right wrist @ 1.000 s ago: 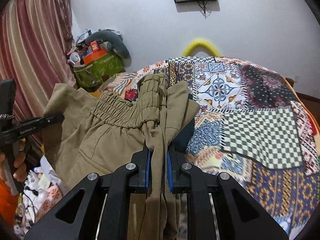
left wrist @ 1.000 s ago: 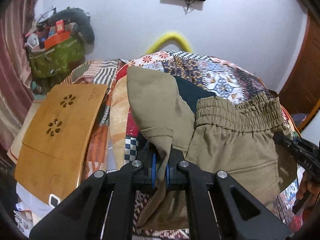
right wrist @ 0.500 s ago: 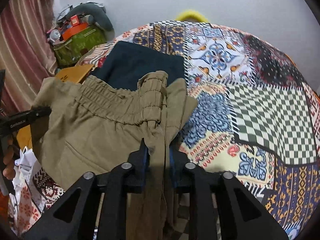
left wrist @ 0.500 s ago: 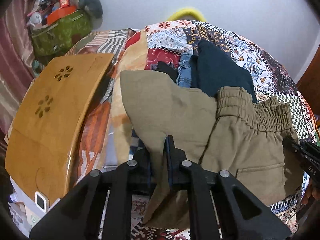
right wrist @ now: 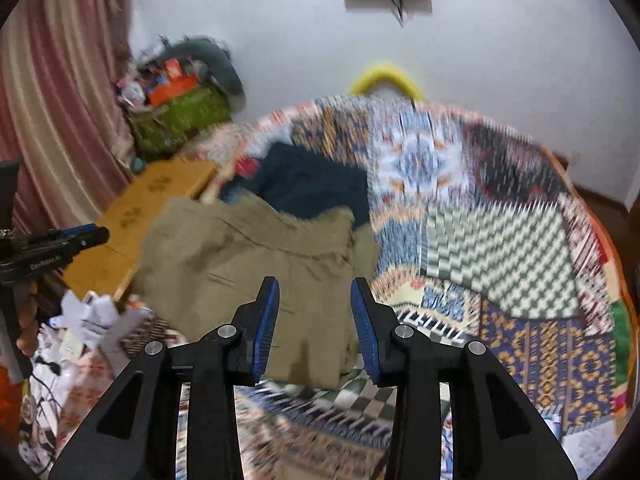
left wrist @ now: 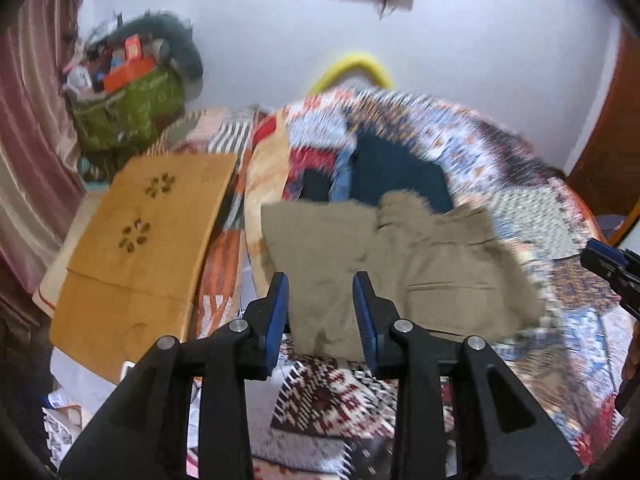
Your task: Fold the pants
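Tan pants (left wrist: 396, 272) lie folded on the bed (left wrist: 560, 216), partly on top of a dark blue cloth (left wrist: 400, 172). Left gripper (left wrist: 321, 312) and right gripper (right wrist: 314, 314) both gape wide, holding nothing.

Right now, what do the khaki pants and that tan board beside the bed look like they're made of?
The khaki pants look like matte woven cloth, likely cotton twill: soft creases, a gathered waistband, a stitched pocket slit. The tan board looks like smooth bamboo or wood with a dull sheen and flower-shaped cutouts; motion blur hides any grain.
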The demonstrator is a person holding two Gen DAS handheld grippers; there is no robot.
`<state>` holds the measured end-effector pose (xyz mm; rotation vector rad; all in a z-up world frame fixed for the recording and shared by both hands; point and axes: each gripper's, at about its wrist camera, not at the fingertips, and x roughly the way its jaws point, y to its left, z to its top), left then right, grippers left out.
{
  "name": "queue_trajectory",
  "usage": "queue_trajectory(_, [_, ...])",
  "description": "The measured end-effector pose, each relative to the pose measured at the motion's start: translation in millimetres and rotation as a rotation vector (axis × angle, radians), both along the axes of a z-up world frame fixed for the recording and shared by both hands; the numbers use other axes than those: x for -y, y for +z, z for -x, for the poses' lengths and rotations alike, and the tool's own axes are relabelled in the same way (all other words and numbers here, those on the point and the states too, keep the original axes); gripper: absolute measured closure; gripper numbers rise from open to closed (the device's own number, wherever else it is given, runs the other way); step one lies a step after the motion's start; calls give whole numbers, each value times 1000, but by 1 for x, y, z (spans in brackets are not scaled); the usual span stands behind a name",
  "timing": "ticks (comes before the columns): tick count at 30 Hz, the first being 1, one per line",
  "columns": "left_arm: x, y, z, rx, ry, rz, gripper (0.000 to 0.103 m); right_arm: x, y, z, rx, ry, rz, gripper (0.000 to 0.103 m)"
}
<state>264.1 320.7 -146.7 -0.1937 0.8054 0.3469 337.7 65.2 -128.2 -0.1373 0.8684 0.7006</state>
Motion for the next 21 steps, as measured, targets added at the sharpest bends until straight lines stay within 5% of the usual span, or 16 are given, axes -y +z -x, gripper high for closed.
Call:
queue_trajectory(10, [92,118,126,289,-96,-128,70,47,127,118,249,91,-261,69])
queue_trajectory(18, [158,155,221,465,-119,-205,66,78,162,209,428,117,-341,69])
queue_trajectory(21, [173,160,246,510,-111,-224,51,87,168,231,465,97,-360,53])
